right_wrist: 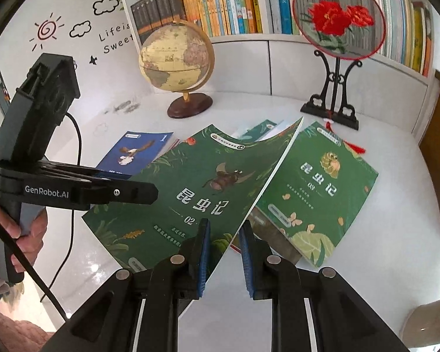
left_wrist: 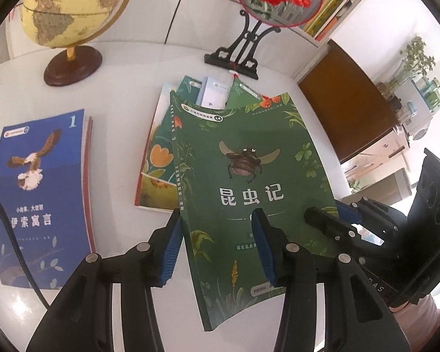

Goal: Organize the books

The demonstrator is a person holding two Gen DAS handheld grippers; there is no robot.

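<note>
While the green beetle book (left_wrist: 243,176) is held lifted and tilted above the middle of the desk (left_wrist: 126,94), the left gripper (left_wrist: 217,252) is clamped on its spine edge and the right gripper (right_wrist: 224,252) on its opposite edge, both jaws narrow. Beneath lies a stack of books (right_wrist: 316,193); a blue book (left_wrist: 41,193) lies near the desk's left edge

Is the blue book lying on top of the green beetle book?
No: the blue book lies apart on the table, left of the green beetle book.
</note>
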